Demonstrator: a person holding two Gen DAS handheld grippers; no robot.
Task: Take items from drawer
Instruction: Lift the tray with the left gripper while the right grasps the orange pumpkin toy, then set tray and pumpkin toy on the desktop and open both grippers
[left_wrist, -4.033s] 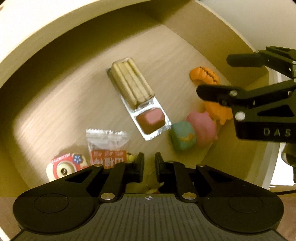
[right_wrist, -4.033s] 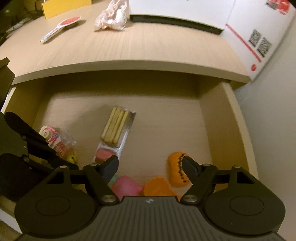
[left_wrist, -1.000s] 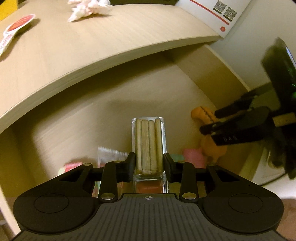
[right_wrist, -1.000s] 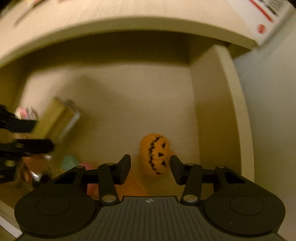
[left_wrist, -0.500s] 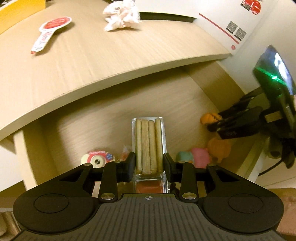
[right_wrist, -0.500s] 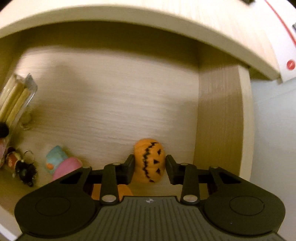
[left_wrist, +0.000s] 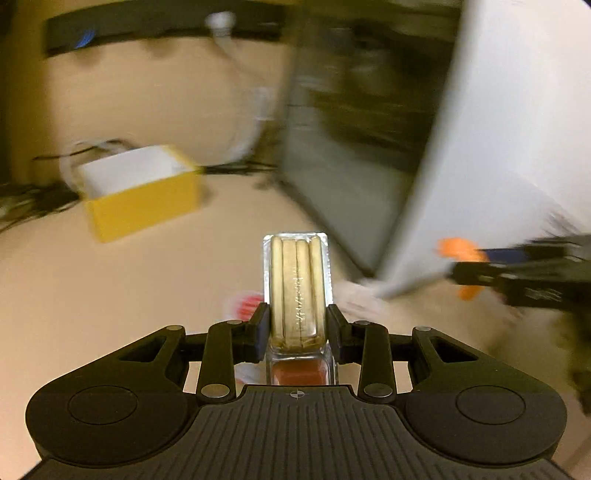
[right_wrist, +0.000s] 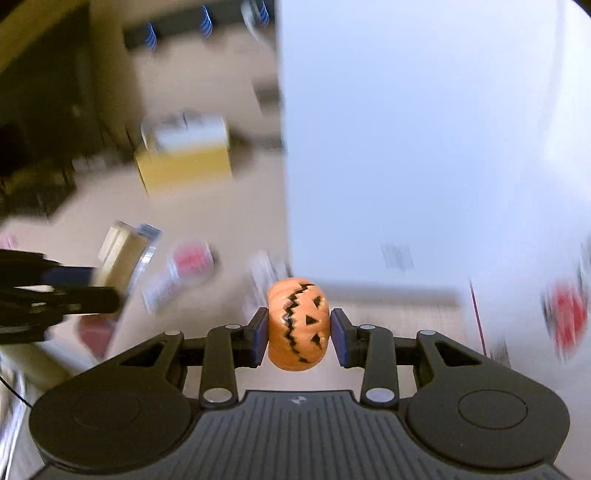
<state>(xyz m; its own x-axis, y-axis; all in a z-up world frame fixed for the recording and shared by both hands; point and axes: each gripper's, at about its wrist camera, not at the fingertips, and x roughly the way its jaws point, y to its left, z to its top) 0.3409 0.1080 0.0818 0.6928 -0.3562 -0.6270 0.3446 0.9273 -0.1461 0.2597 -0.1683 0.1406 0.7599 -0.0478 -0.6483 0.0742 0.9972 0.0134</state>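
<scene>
I'm carrying both over the worktop (left_wrist: 110, 295) | left tongs (left_wrist: 297, 325) clenching biscuit tray (left_wrist: 298, 284) — right tongs (right_wrist: 298, 328) clenching pumpkin toy (right_wrist: 298, 325) | risk: round pumpkin slipping out during fast swinging

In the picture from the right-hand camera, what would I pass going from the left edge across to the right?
The other hand-held gripper holding a clear biscuit-stick pack → blurred red-and-white item → pumpkin toy clamped by this hand-held gripper → white box with a red mark.
</scene>
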